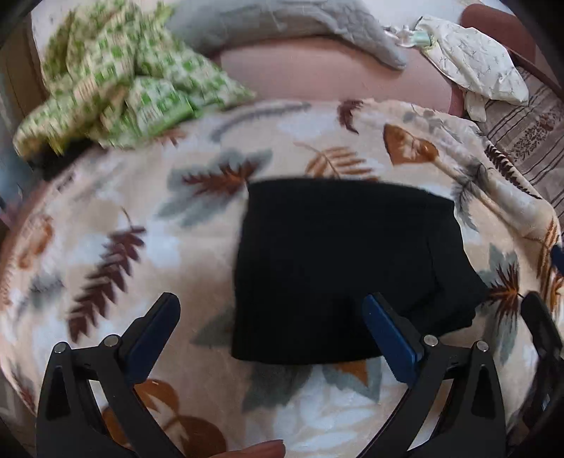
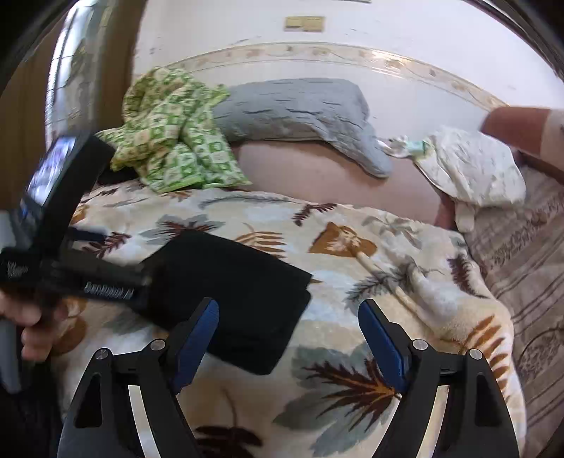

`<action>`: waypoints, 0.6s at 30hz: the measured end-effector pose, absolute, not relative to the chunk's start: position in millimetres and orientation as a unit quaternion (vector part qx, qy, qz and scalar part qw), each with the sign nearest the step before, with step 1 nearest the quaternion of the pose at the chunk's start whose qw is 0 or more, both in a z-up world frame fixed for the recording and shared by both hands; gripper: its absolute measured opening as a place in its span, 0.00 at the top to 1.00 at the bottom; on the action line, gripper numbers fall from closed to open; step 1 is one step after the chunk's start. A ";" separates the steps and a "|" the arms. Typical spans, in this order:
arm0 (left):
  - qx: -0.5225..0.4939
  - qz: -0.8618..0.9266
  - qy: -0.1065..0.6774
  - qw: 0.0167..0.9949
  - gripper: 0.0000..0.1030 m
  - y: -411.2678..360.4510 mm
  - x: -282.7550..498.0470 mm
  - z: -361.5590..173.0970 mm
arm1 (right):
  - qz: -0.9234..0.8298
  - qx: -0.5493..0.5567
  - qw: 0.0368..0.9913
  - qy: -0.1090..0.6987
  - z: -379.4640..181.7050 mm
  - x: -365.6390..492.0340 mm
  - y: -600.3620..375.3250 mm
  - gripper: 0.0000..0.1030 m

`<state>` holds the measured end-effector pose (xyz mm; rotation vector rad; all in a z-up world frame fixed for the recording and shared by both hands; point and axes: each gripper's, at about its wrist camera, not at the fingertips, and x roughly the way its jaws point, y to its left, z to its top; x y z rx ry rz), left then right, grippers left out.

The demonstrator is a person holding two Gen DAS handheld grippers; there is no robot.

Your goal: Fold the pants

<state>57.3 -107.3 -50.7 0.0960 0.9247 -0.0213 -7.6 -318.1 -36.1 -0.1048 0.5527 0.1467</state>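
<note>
The black pants [image 1: 338, 267] lie folded into a compact rectangle on the leaf-patterned blanket [image 1: 141, 218]. They also show in the right wrist view [image 2: 239, 299]. My left gripper [image 1: 271, 303] is open and empty, held above the near edge of the pants. My right gripper [image 2: 287, 310] is open and empty, above the right end of the pants and the blanket [image 2: 387, 282]. The left gripper's body [image 2: 70, 267] shows in a hand at the left of the right wrist view.
A green checked cloth [image 1: 116, 74] lies bunched at the back left. A grey pillow [image 1: 282, 24] lies at the back. A white printed cloth [image 1: 472, 67] lies at the back right. A striped brown cover [image 2: 528, 282] runs along the right.
</note>
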 end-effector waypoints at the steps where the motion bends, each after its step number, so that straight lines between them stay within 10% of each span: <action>1: 0.052 -0.010 0.446 0.894 0.00 -107.9 56.6 -52.5 | 0.060 -0.040 0.955 0.288 -41.9 -3.2 -321.3 0.20; 18: 0.034 -0.023 0.466 0.884 0.00 -104.6 66.2 -67.6 | 0.019 -0.043 0.953 0.300 -50.9 11.2 -322.5 0.20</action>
